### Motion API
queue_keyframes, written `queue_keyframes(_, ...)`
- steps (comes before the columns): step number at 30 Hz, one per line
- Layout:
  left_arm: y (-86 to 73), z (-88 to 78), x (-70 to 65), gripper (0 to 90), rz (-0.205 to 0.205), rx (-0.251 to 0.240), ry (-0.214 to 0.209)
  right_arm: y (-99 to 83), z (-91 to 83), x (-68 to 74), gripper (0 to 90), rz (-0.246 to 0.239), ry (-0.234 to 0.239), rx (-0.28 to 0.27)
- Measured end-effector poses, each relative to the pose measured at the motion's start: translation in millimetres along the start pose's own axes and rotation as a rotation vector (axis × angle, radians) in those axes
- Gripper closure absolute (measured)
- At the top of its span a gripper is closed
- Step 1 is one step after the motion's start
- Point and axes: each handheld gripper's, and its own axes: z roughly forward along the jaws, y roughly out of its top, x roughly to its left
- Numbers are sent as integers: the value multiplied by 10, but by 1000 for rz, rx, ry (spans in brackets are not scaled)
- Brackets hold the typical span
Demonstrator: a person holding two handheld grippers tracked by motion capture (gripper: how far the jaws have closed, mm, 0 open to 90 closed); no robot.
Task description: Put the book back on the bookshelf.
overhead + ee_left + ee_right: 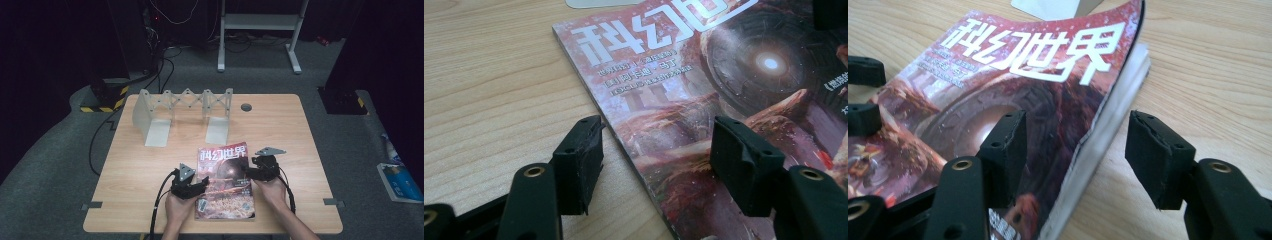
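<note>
- 1 magazine (224,181) lies flat on the wooden table (135,165), at 6 o'clock from the metal bookend rack (182,114).
- Left gripper (651,165): jaws open, straddling the magazine's spine edge, not pressing.
- Right gripper (1075,157): jaws open, astride the lifted page edge, holding nothing.
- Risk: pinching the curled cover alone could crease or tear it; uneven closing could skid the magazine toward 12 o'clock.
- Count: 2 grippers, 1 magazine, 1 rack.
</note>
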Motion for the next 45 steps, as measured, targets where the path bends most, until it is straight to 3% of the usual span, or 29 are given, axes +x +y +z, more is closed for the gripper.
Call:
queue_keyframes(8, 3, 2, 2, 379, -2, 0, -2, 75, 99, -41, 473, 43, 12, -15)
queue_keyframes(19, 5, 1, 5, 379, 3, 4, -6, 123, 192, -111, 480, 85, 22, 8)
queue_keyframes(27, 5, 3, 0, 379, 1, 2, -6, 128, 292, -183, 442, 124, 51, 52)
queue_keyframes(28, 5, 4, 0, 379, 2, 2, -6, 118, 305, -197, 433, 151, 68, 65)
queue_keyframes(45, 10, 16, -25, 390, 31, 6, -32, 99, 305, -158, 429, 149, 54, 56)
